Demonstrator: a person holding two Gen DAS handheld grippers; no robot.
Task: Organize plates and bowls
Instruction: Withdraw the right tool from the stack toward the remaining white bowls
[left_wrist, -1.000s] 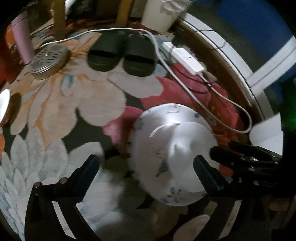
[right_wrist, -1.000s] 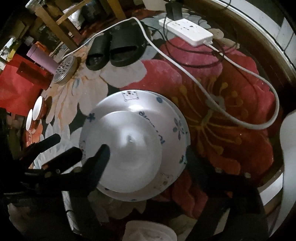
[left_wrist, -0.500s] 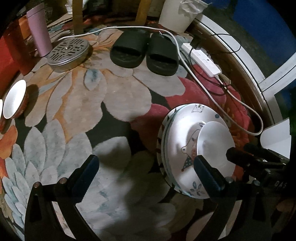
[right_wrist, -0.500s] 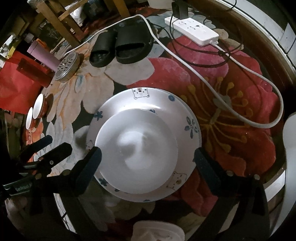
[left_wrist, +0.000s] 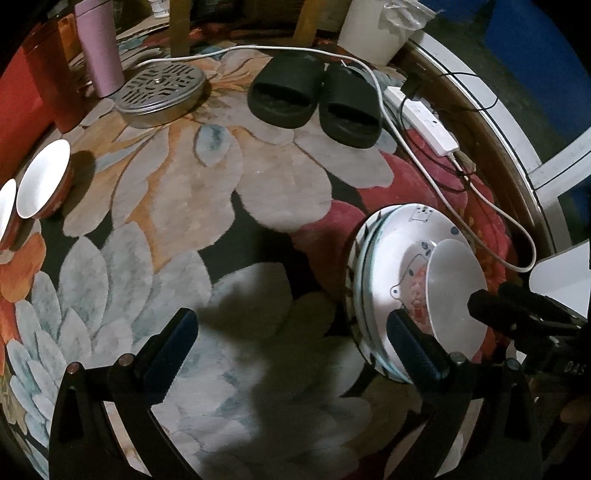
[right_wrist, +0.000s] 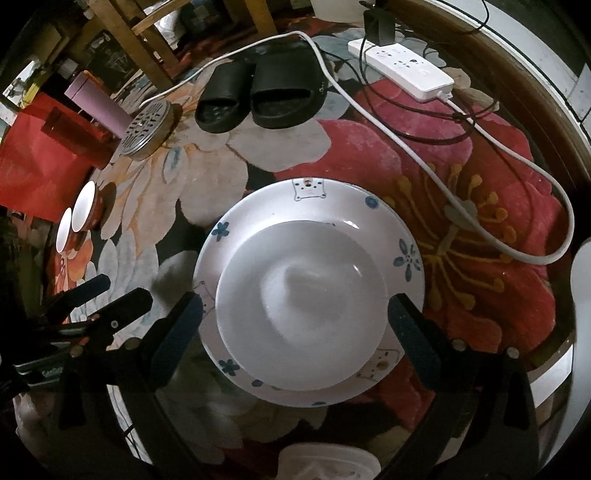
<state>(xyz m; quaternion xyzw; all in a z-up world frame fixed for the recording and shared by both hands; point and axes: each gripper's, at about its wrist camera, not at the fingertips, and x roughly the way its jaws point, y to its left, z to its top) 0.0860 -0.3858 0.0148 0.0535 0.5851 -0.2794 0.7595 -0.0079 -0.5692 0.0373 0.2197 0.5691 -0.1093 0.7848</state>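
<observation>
The right gripper is hanging above the stack with its jaws spread wide, having just been opening; the plain white plate is lying between the fingers in view, but the pads are not pressing on it. That plate is resting on the patterned plate, which the left wrist view shows to be the top of a small stack of plates on the near right of the floral rug. The left gripper is also standing open, empty, over bare rug to the left of the stack.

The release looks complete, so the step in hand is judged to be clearing away and turning to the bowls. To do it well, the person should be lifting the right gripper straight up, so no finger catches the white plate's rim and slides it off centre. The two red bowls with white insides are waiting at the far left, side by side and well apart from the stack; the left gripper is the nearer one for them.

The plates are glazed ceramic, smooth, glossy and round, the lower ones bearing blue flowers and small cartoon figures. The rug is soft, short-piled and matt, likely gripping a plate's foot well. Black slippers, a perforated metal lid and a white power strip with its cable are lying farther off.
</observation>
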